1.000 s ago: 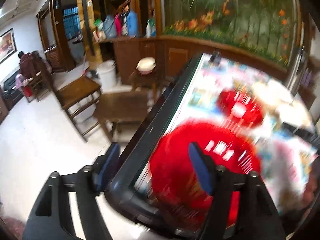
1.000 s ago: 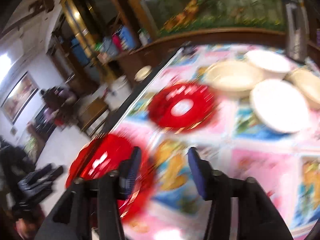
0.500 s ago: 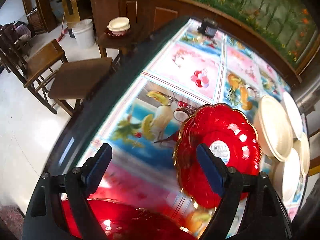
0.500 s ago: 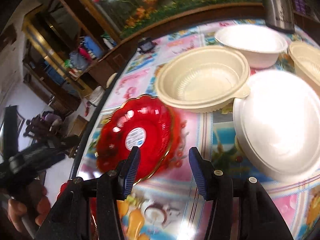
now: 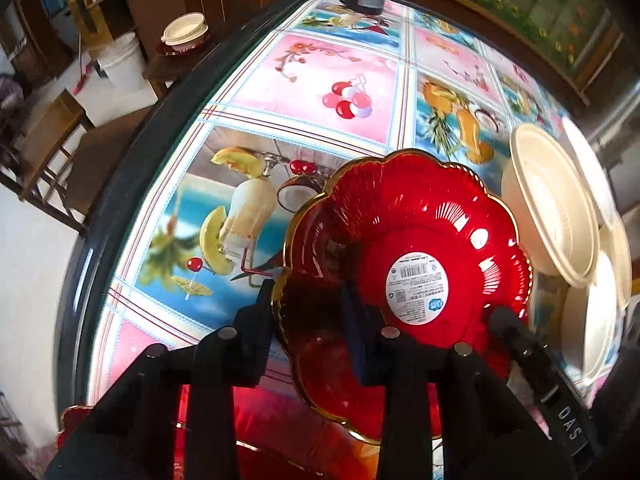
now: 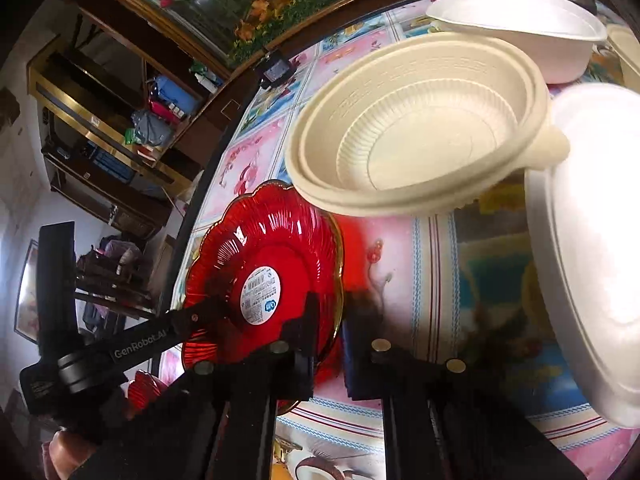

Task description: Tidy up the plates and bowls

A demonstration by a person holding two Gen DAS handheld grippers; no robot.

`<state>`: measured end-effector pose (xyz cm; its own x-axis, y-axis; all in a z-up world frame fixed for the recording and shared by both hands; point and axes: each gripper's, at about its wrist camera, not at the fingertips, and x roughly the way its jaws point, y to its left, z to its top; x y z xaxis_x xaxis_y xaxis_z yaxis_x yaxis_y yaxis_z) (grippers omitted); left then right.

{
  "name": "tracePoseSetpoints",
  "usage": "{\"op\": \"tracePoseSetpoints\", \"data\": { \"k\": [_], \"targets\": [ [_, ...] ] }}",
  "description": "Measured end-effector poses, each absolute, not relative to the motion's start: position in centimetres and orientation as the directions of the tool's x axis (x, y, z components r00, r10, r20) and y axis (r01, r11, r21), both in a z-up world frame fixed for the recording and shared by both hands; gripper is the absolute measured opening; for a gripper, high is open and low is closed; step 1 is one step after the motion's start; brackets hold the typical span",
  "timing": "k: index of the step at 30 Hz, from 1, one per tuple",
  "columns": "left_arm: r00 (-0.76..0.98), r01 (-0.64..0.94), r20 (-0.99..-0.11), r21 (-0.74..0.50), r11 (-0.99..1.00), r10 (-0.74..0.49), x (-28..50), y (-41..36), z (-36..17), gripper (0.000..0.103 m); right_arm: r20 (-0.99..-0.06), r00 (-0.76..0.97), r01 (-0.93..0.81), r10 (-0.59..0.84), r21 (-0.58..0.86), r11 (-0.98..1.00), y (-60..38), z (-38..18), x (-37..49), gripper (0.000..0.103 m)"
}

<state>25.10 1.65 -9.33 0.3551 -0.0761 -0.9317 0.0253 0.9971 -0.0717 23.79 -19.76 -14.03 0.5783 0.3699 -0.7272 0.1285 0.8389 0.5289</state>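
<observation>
Roughly level w/ each other, both grippers sit on the red plate [image 5: 440,220] from opposite sides. Left gripper [image 5: 308,320] has its jaws at a medium gap, w/ the plate's scalloped rim at 8 o'clock between them; whether the pads actually bite can't be told. Right gripper [image 6: 330,328] is narrowed to a slim gap over the rim at approx. 4 o'clock and looks clamped on it.

The plate lies on the table [image 5: 304,76], or just off it, near the dark edge. A 2nd red plate [image 5: 280,432] is at 6 o'clock, partly under it, and a cream bowl [image 6: 420,128] overlaps it at 1 o'clock in the right wrist view.

To do this step well: squeeze both sides evenly, keep the plate flat, lift straight up before going sideways so the rim clears the cream bowl. Then lower it centred onto the 2nd plate; glossy ribbed plastic prob. slips if tilted.

Hard to make out: the far pad of each gripper shows only through red plastic. The 2nd plate is mostly cut off by the frame and fingers, and contact under the plate is hidden.
</observation>
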Motion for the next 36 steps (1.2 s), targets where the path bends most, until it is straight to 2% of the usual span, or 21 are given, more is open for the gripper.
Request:
{"op": "tracePoseSetpoints", "data": {
  "k": [6,12,15,18,25,28,30,32,33,35,36],
  "targets": [
    [0.491,0.053,-0.868,-0.059,0.997,-0.077,21.7,1.6,-5.4,0.019,-0.697,0.607,0.114,0.383,0.553,0.826,-20.0,-12.7,22.2,0.009],
    [0.618,0.072,-0.781,-0.055,0.996,-0.088,15.6,4.4,0.8,0.019,-0.602,0.682,0.009,0.416,0.575,0.818,-18.7,-7.3,17.9,0.009],
    [0.65,0.066,-0.757,-0.037,0.997,-0.071,12.7,6.5,1.9,0.019,-0.586,0.686,-0.058,0.431,0.547,0.835,-16.6,-5.2,15.2,0.01],
    [0.637,0.034,-0.77,-0.019,0.999,-0.036,9.9,9.1,1.0,0.02,-0.617,0.651,-0.127,0.442,0.485,0.865,-13.2,-4.9,13.1,0.011],
    [0.464,-0.078,-0.885,-0.07,0.995,-0.026,8.3,14.8,-6.2,0.023,-0.754,0.524,-0.207,0.396,0.339,0.918,-6.1,-8.3,10.9,0.012],
    [0.418,-0.094,-0.908,-0.061,0.994,-0.016,8.8,15.0,-7.4,0.024,-0.791,0.492,-0.226,0.365,0.289,0.93,-4.4,-9.3,10.8,0.019],
    [0.425,-0.094,-0.905,-0.043,0.995,0.001,8.5,14.6,-7.4,0.025,-0.795,0.504,-0.247,0.338,0.243,0.938,-3.8,-9.0,10.5,0.02],
    [0.449,-0.109,-0.893,-0.009,0.994,0.041,8.1,14.7,-6.8,0.025,-0.787,0.519,-0.274,0.334,0.217,0.937,-3.8,-8.1,9.8,0.026],
    [0.47,-0.121,-0.88,0.014,0.993,0.07,7.9,14.7,-6.2,0.027,-0.766,0.545,-0.289,0.34,0.209,0.934,-4.3,-7.1,9.5,0.027],
    [0.509,-0.15,-0.853,0.048,0.988,0.119,6.9,14.8,-5.1,0.043,-0.718,0.6,-0.294,0.353,0.213,0.932,-6.2,-5.7,8.6,0.038],
    [0.553,-0.156,-0.823,0.056,0.986,0.134,6.5,14.4,-4.1,0.056,-0.678,0.644,-0.284,0.354,0.218,0.934,-7.6,-4.7,8.2,0.043]
  ]
}}
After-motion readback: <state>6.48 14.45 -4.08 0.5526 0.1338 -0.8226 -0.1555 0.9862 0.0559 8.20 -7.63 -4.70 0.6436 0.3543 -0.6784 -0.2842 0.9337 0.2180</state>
